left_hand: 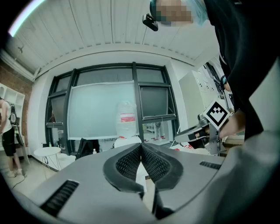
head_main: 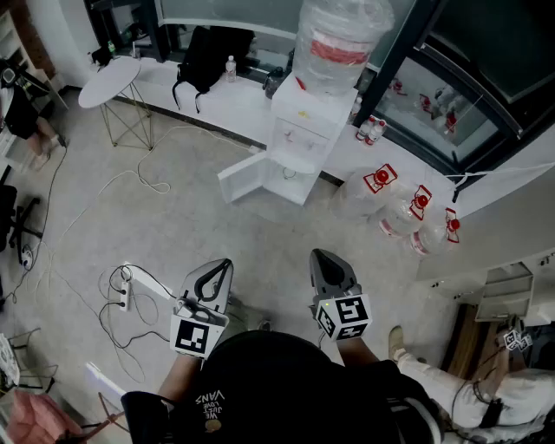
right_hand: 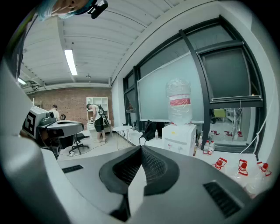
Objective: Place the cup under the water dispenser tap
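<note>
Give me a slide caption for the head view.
Left claw and right claw, both shut, face the water dispenser ahead.

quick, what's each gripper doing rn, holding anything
Left gripper: closed, jaws together, holding nothing.
Right gripper: closed, jaws together, holding nothing.

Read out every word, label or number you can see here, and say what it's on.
"VANS", upside down, on the person's black top; smaller print beside it too small to read.
Red label on the clear water bottle atop the white water dispenser: blurred, unreadable.
Red tags on the clear floor bottles: unreadable.
</note>
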A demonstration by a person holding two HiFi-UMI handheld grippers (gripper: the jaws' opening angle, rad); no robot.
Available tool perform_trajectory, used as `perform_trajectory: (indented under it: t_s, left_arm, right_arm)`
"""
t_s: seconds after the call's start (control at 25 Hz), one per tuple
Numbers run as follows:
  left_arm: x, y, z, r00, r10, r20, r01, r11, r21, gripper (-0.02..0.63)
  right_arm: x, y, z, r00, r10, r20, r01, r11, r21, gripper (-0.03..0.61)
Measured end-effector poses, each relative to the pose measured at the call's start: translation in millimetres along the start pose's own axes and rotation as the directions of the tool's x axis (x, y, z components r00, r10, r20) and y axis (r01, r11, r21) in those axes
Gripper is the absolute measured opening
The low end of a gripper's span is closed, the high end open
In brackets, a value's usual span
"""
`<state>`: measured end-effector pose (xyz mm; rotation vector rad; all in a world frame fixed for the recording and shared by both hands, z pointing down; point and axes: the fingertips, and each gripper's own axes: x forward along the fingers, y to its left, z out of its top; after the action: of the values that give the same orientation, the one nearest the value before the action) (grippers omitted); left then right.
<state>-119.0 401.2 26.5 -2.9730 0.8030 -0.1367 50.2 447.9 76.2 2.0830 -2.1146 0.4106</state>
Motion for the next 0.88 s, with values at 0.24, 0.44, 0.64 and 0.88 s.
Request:
perform_trajectory:
  t_s: [0.24, 0.44, 0.64, 0.88]
  left_arm:
    - [-1, 5, -1, 1.0, 0.016, 0.0, -0.016, 1.0, -0.01, 0.018]
    - [11, 15, -7, 1.0, 0.017, -0.003, -0.017, 1.0, -0.02, 0.018]
    - [34, 42, -14, 1.0, -0.006, 0.002, 0.006, 1.0, -0.029, 0.018]
    - [74, 104, -13, 0.997, -0.078, 0.018, 0.079, 0.996, -0.033, 0.018]
  right_arm:
    - [2, 1, 6, 1.0, 0.004, 0.018, -0.004, 1.0, -0.007, 0.041]
    - [14, -2, 13, 0.998, 0.016, 0.063, -0.017, 0.999, 0.027, 0.044]
    - [47, -6, 18, 0.999, -0.001, 0.051, 0.0, 1.0, 0.021, 0.044]
    - [102, -5, 39, 0.996, -0.074, 0.058, 0.071, 0.997, 0.043, 0.044]
